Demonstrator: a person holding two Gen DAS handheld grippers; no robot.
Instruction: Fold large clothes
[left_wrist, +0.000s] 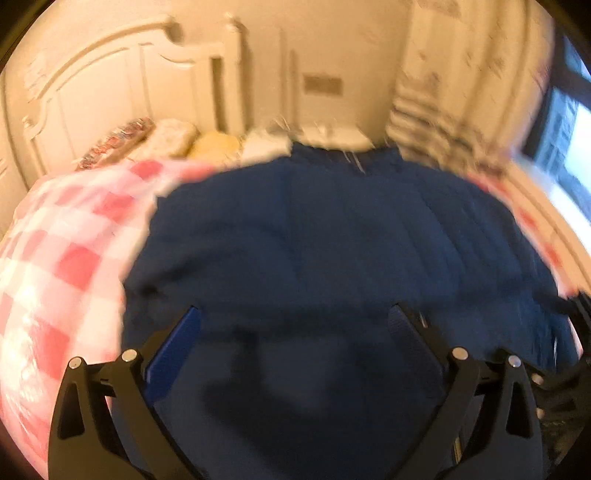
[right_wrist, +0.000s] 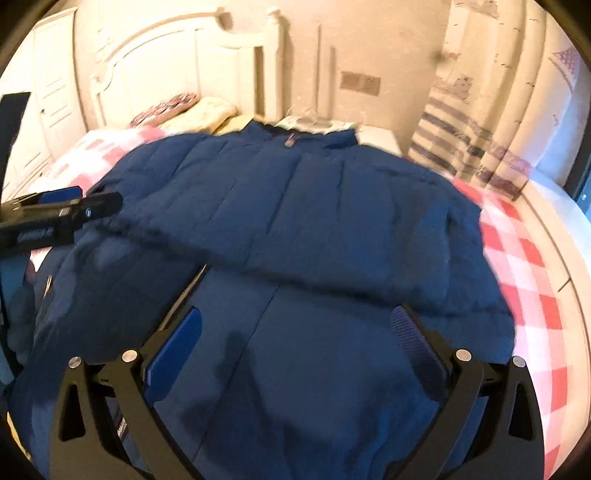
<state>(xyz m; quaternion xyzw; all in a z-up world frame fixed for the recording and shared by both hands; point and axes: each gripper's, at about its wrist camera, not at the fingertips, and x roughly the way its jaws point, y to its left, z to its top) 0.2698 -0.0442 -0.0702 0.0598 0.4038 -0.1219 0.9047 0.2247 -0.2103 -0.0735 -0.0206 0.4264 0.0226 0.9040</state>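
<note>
Left wrist view. I am seeing the dark blue quilted puffer jacket (left_wrist: 332, 236) lying spread over the red-and-white checked bedspread (left_wrist: 62, 251), filling most of the frame. Checked cloth is showing bare along the jacket's left edge and in a thin strip at its right. The left gripper (left_wrist: 295, 325) is hanging over the near part of the jacket, jaws standing wide with nothing between the pads. The picture is blurring, so the seams are hard to read.

Right wrist view. I am seeing the right gripper (right_wrist: 295, 325) likewise spread wide and empty above the jacket (right_wrist: 314, 206). Here the quilting lines, the collar at the far end near the cream carved headboard (right_wrist: 166, 62) and a fold ridge crossing the middle are showing sharper. Bare bedspread (right_wrist: 524, 266) is lying open at the right. The left gripper (right_wrist: 62, 214) is showing at the left edge, over the jacket's side.
</note>
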